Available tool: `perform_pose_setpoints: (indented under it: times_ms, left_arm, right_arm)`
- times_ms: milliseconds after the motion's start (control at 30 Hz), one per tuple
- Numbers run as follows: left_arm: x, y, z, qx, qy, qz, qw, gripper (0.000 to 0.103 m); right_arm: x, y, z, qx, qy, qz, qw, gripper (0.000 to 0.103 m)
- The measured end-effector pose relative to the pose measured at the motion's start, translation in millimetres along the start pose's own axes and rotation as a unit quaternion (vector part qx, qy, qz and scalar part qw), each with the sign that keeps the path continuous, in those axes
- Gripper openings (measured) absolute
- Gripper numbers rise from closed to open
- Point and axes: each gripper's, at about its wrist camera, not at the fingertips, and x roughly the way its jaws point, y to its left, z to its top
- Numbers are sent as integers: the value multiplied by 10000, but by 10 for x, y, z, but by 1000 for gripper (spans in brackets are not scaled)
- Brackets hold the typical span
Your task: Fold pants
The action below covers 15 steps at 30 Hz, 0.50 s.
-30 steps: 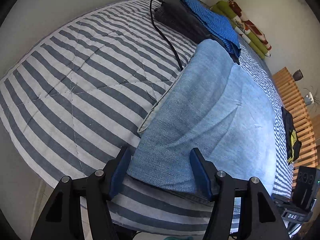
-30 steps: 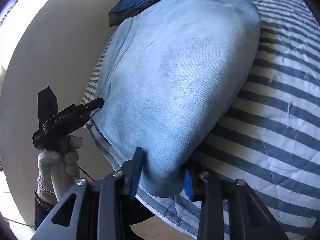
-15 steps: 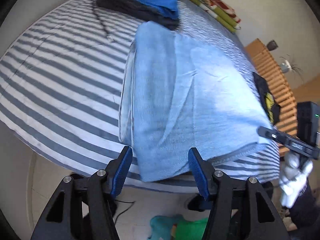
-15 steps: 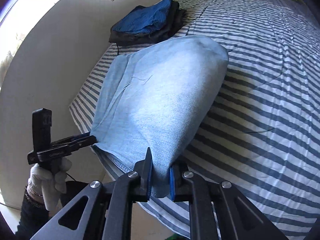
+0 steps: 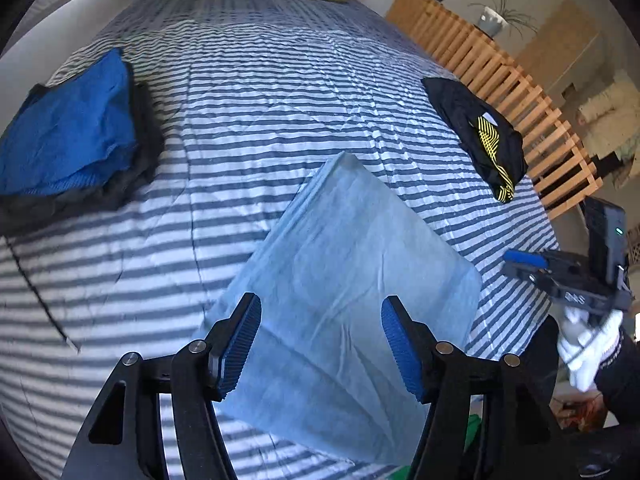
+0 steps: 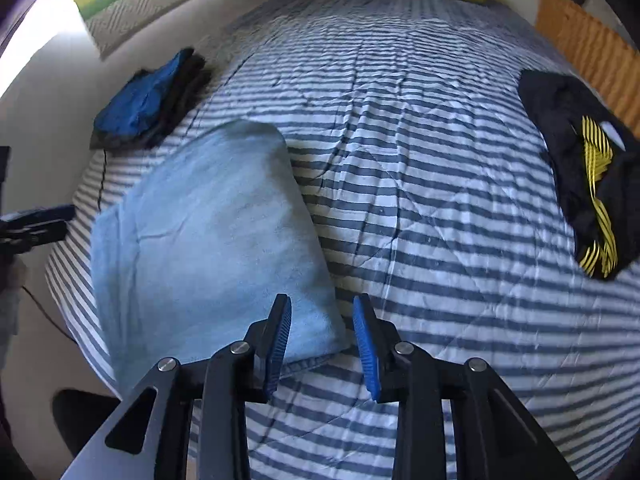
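Both grippers, left [image 5: 321, 344] and right [image 6: 322, 342], fingers spread, empty, folded pants [image 5: 348, 280] near edge hidden behind them

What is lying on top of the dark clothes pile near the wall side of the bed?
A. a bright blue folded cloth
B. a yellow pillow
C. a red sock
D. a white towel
A. In the left wrist view a bright blue folded cloth lies on top of the dark clothes pile on the striped bedspread, away from the folded light blue pants.
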Motion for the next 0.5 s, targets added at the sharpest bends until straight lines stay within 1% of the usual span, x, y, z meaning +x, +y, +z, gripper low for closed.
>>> perform_pose_setpoints:
  times_ms: [67,133,200,233,267,300,333,367,400,467,500]
  left_arm:
    - [272,91,235,-22,215,-117,9997,66]
    - [518,211,366,-119,390,-283,9988,66]
    - [733,299,420,-182,583,-437,9972,66]
    - [826,335,371,-168,711,-489,9961,67]
    - [906,353,372,-121,841,-486,9952,67]
    - [970,373,358,-61,945,-430,9946,67]
    - [1020,380,338,16,1062,-413,9935,67]
    - [1065,390,323,99,1145,-467,9923,67]
    - [1069,394,310,142,1157,-533,9918,68]
    - [1082,446,336,64,1097,-765,9910,70]
    - [1098,487,347,-30,1069,-892,9903,70]
  right_arm:
    - [-103,176,-115,289,-281,319,9987,36]
    - [-7,480,-166,343,-411,616,9967,36]
    - [266,722,-207,399,-284,864,9951,36]
    - [484,813,-247,448,-61,825,9956,36]
    - [698,849,-281,483,200,654,9965,36]
    - [871,835,-331,539,432,476,9965,35]
    - [931,786,-387,621,439,503,9958,32]
    - [873,745,-415,670,360,590,9954,31]
    - [780,679,-443,838,386,634,9937,31]
    - [546,502,-535,1352,238,826,9871,36]
    - [449,428,-586,1511,142,857,9847,39]
